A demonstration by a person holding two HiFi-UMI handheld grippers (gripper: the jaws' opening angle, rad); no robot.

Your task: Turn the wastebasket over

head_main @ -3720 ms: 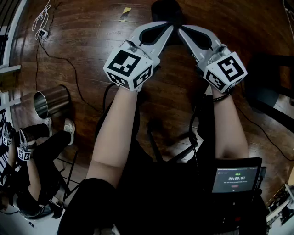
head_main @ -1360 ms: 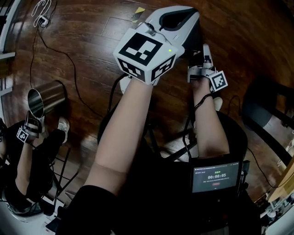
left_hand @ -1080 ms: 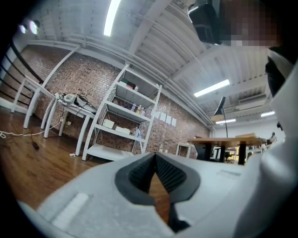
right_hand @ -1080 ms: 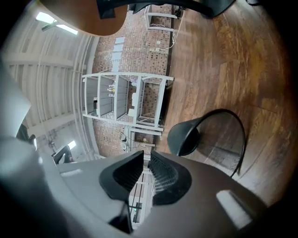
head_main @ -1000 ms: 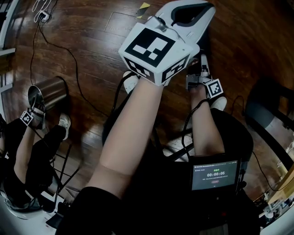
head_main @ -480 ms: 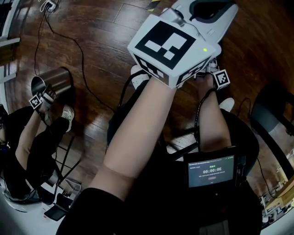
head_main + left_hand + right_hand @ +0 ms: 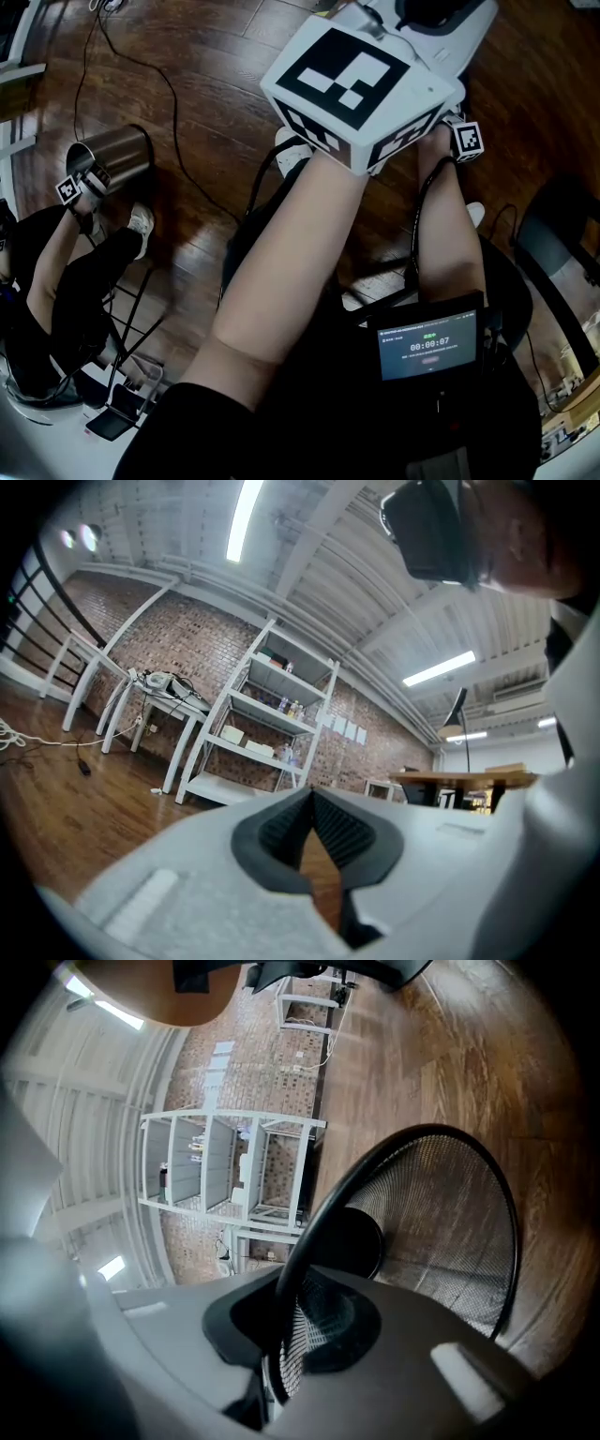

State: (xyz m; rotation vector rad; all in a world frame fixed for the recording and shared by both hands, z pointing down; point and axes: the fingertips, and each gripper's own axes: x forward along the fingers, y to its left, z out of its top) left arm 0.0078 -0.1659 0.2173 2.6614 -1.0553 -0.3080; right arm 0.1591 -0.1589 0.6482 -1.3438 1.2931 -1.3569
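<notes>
One grip made, and the turn itself not yet begun: the right gripper has just been closing, and its fingers pinch the black wire rim of the wastebasket, with the mesh wall showing between the pads. The wastebasket appears to lie on its side on the wooden floor, mouth facing that gripper, its dark round base visible deep inside. The left gripper is well apart from the wastebasket. It points out level toward white shelving, and its fingers are drawn together at the tips with nothing between them. In the head view that gripper's big marker cube blocks the wastebasket completely. So, as I read it, reach and grasp are done, and lifting and rotating the wastebasket are all still to come. A one-sided hold on a light mesh rim could let it swing or flex while tipping, so the left gripper may be wanted on the wastebasket's far rim.
</notes>
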